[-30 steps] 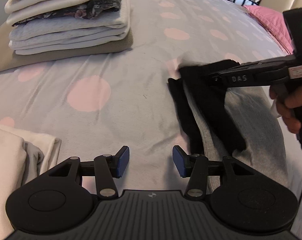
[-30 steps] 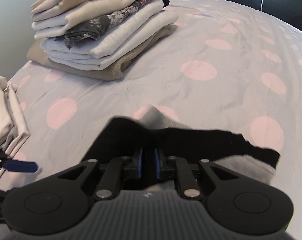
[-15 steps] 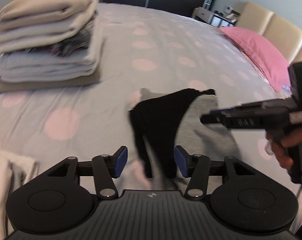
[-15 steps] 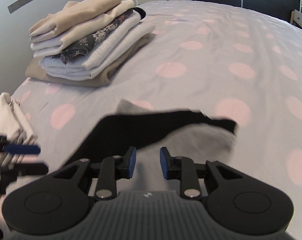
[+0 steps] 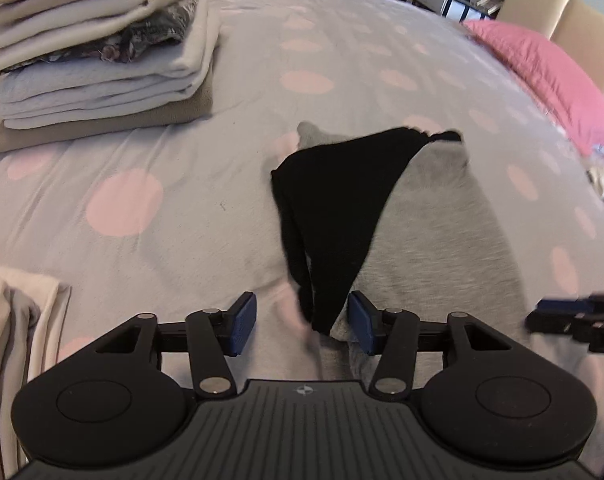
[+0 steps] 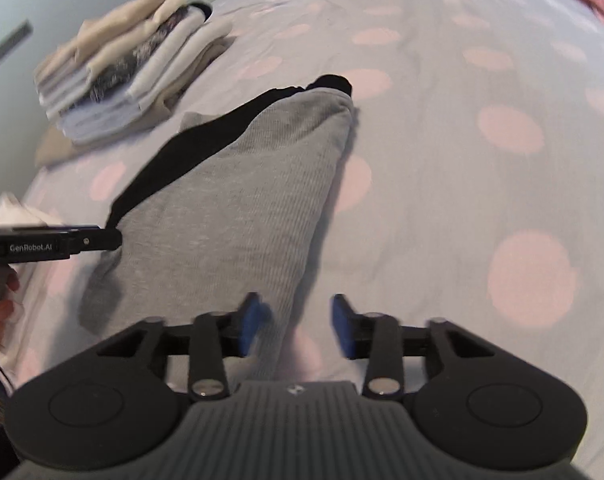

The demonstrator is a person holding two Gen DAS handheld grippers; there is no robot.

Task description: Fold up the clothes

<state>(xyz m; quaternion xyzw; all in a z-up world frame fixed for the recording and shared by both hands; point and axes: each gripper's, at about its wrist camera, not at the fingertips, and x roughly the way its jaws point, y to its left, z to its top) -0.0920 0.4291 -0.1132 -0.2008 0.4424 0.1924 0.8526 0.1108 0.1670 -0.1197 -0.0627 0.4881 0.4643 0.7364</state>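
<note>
A bed, seen from beside it, covered by a pale lilac sheet (image 5: 206,184) printed with pink dots. At its middle lies a grey garment (image 5: 442,232), flattened and narrowing toward the far end, with a black garment (image 5: 334,208) folded diagonally across its left half; the black piece tapers to a point at the near edge.

Left gripper (image 5: 302,322): jaws apart, the blue pads standing either side of the near tip of the black garment without pressing on it. A hand (image 6: 0,308) on its handle shows at the left edge of the right wrist view.

Right gripper (image 6: 294,324): jaws opening, hovering over the near right edge of the grey garment; the frame is blurred here, so whether the left pad brushes the cloth cannot be told, but nothing is clamped.

Far left: a stack of folded clothes (image 5: 98,52) in cream, grey, floral and tan layers, well apart from the garments. Near left: a loose heap of cream clothes (image 5: 18,320). Far right: a pink pillow (image 5: 542,76) against a beige headboard (image 5: 562,8).
</note>
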